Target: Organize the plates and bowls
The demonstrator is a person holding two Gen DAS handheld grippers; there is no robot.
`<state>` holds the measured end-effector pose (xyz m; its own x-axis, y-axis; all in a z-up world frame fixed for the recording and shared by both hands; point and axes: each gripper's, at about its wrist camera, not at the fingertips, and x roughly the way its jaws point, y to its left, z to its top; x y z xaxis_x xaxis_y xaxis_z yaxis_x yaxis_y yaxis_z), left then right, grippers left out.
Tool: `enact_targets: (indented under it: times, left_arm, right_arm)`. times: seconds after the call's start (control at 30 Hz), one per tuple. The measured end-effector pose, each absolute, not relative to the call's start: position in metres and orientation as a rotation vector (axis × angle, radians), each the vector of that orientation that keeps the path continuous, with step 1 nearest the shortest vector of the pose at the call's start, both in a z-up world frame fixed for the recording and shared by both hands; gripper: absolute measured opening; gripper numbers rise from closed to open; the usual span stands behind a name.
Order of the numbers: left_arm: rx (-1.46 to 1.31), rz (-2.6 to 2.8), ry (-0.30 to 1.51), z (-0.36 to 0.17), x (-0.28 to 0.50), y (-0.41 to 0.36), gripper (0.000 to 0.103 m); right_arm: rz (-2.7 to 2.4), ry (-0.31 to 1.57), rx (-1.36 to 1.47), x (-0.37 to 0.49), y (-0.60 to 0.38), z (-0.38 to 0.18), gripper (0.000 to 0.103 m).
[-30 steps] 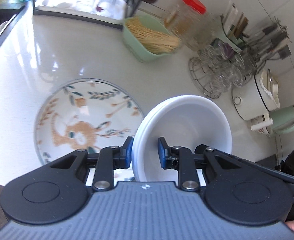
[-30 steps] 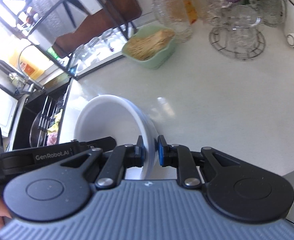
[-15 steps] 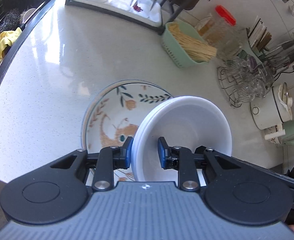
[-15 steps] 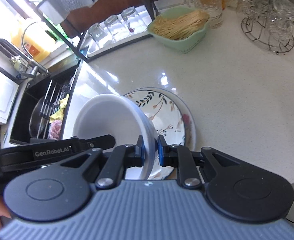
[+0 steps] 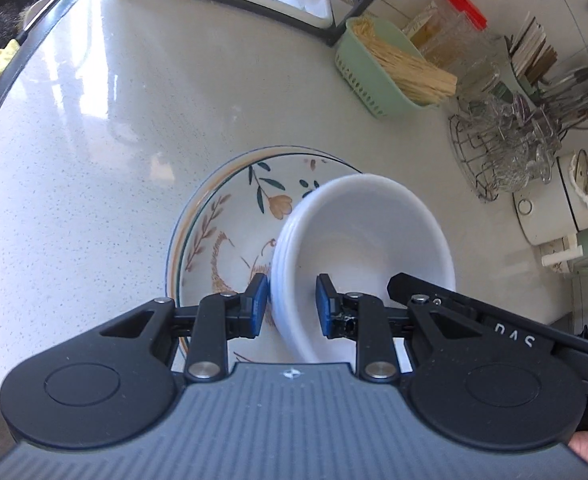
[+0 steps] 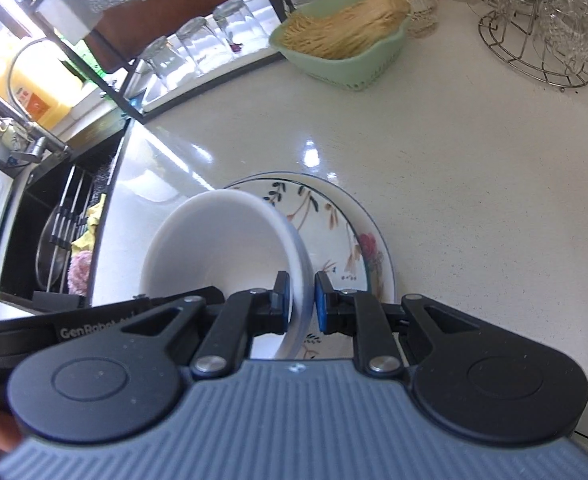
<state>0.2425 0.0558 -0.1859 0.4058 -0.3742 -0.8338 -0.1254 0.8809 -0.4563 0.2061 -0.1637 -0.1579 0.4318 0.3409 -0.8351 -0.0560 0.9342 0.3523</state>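
A stack of white bowls point(image 5: 367, 236) hangs just over a flower-painted plate point(image 5: 230, 224) that lies on the pale counter. My left gripper point(image 5: 292, 300) is shut on the stack's near-left rim, one blue pad outside and one inside. From the other side my right gripper point(image 6: 301, 300) is shut on the opposite rim of the white bowls point(image 6: 222, 240). In the right wrist view the painted plate point(image 6: 341, 232) shows under and to the right of the bowls. Whether the stack touches the plate cannot be told.
A green basket of chopsticks point(image 5: 389, 68) and a wire rack of glasses point(image 5: 501, 148) stand at the back right. Upturned glasses sit on a dish rack point(image 6: 198, 48) behind. A sink point(image 6: 54, 220) lies to the left, and a white cooker point(image 5: 553, 208) at far right.
Both grippers carried the bowl stack down and over the painted plate, which now sits directly beneath it. Both grips stayed the same.
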Motion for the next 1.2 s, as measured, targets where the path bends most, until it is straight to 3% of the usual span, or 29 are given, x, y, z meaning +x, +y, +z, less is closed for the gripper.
enact_targets:
  times: [0.13,0.23,0.33,0.37,1.0,1.2]
  left_arm:
    - [-0.461,-0.167,1.17,-0.178,0.25,0.053,0.033]
    - [-0.423,-0.16,1.187,-0.173,0.254,0.051,0.049]
    - [-0.377,-0.161,1.17,-0.162,0.253,0.049,0.051]
    - [-0.355,-0.158,1.16,-0.158,0.251,0.048,0.051]
    - [-0.29,-0.04,0.952,-0.053,0.157,0.041,0.051]
    - [-0.243,-0.009,0.834,-0.019,0.109,0.031,0.065]
  right_arm:
    - [0.234,1.121,0.328,0.21,-0.169,-0.157,0.017]
    - [0.226,1.121,0.337,0.21,-0.171,-0.152,0.019]
    - [0.226,1.102,0.332,0.21,-0.174,-0.144,0.046]
    - [0.224,1.089,0.321,0.209,-0.175,-0.141,0.047]
    - [0.278,0.855,0.268,0.145,-0.225,-0.06,0.046]
    - [0.296,0.75,0.28,0.105,-0.238,-0.035,0.046]
